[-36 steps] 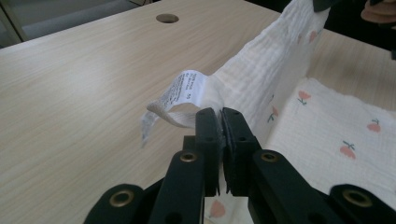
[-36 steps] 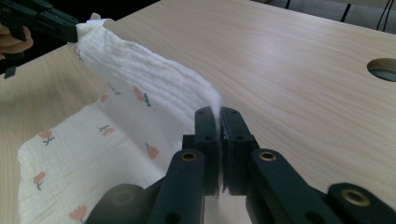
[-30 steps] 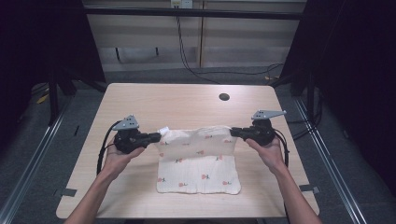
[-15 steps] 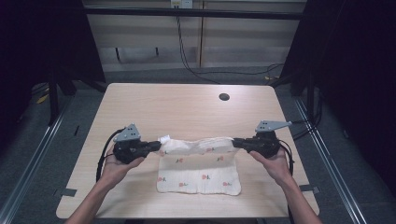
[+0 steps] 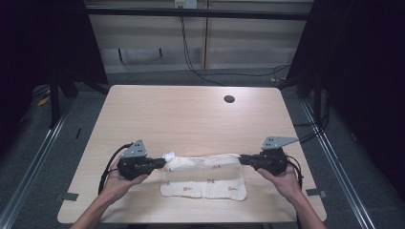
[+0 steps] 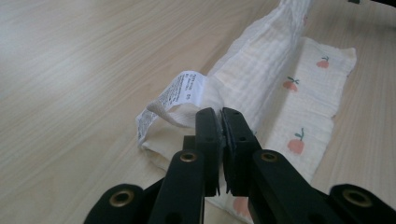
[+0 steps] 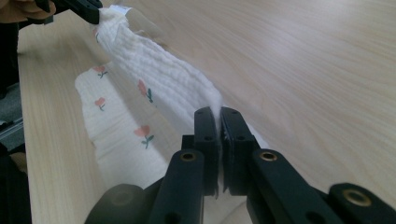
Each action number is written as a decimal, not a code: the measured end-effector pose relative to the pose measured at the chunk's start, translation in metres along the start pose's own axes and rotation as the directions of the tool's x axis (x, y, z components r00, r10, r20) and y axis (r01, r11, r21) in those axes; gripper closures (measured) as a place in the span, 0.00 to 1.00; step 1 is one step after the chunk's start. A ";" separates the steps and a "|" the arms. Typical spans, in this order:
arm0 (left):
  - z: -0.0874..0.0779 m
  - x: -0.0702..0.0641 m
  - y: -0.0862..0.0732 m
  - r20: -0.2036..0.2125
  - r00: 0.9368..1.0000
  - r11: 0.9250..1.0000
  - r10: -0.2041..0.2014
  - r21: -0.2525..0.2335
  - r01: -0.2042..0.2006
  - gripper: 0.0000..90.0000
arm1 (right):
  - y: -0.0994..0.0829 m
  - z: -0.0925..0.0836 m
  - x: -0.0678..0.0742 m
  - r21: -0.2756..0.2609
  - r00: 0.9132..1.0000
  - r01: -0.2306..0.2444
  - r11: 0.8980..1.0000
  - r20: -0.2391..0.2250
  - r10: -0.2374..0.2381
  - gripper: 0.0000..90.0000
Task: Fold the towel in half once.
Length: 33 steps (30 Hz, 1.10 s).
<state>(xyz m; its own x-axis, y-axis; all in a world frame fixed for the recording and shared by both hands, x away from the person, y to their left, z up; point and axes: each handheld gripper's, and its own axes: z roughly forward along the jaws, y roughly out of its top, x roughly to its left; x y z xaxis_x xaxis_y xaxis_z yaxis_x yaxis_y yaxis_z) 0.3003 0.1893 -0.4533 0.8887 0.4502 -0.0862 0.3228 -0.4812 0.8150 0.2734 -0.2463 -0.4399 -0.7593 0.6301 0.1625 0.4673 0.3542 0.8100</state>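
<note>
The left gripper (image 6: 219, 140) has its two black jaws pressed nearly together on a corner of the cloth (image 5: 203, 174), with a pinch of white fabric between them. Just beyond and to the side of those jaws a printed care tag (image 6: 184, 91) curls up off the same corner. From this grip the cloth runs straight ahead as a raised, bunched ridge toward the other hand.

The right gripper (image 7: 218, 140) mirrors it: jaws closed on the opposite corner, with the ridge of fabric leading away from its tips toward the left gripper, whose jaws show at the far end of that view.

So the long axis of the cloth lies along the line joining the two grippers, side to side across the table (image 5: 191, 114). In the high view the held edge is the far one, stretched between left gripper (image 5: 160, 163) and right gripper (image 5: 242, 160). The rest of the cloth, printed with small red fruit, lies flat on the table on the person's side of that line, under and nearer than the lifted edge.

Each gripper is at its own end, so neither is nearer the cloth as a whole. My judgement is that the coming move is a fold: the held edge would travel toward the person, across the long axis, to land on the near edge, with both hands moving evenly so it stays straight.
</note>
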 end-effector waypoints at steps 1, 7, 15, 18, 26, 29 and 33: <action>0.004 -0.001 -0.005 0.015 1.000 1.000 -0.006 0.009 0.006 0.96 | -0.005 0.001 0.001 0.010 1.000 -0.004 1.000 -0.003 0.004 0.95; 0.015 -0.005 -0.014 0.024 1.000 0.999 0.004 0.052 -0.005 0.96 | -0.018 0.009 0.003 0.044 1.000 -0.007 0.999 -0.008 0.008 0.95; 0.020 -0.016 -0.022 0.054 0.998 0.995 0.035 0.093 -0.040 0.95 | -0.033 0.013 0.012 0.105 0.999 -0.002 0.995 -0.035 0.006 0.92; 0.020 -0.017 -0.026 0.059 0.997 0.992 0.042 0.117 -0.049 0.94 | -0.036 0.014 0.013 0.120 0.999 -0.001 0.993 -0.034 0.005 0.91; 0.020 -0.023 -0.031 0.077 0.996 0.991 0.049 0.124 -0.058 0.92 | -0.042 0.017 0.019 0.156 0.999 0.003 0.988 -0.037 0.003 0.85; 0.019 -0.025 -0.032 0.081 0.995 0.988 0.055 0.140 -0.066 0.92 | -0.044 0.015 0.022 0.159 0.999 0.006 0.987 -0.032 -0.001 0.85; 0.017 -0.030 -0.035 0.088 0.994 0.986 0.062 0.151 -0.075 0.90 | -0.048 0.009 0.027 0.155 0.999 0.000 0.988 -0.032 0.005 0.81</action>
<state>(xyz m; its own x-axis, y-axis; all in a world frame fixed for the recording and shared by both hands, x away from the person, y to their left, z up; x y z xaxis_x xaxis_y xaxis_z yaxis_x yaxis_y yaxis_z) 0.2675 0.1802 -0.4891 0.9321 0.3520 -0.0853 0.3008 -0.6213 0.7235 0.2345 -0.2403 -0.4798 -0.7713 0.6092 0.1844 0.5317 0.4575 0.7127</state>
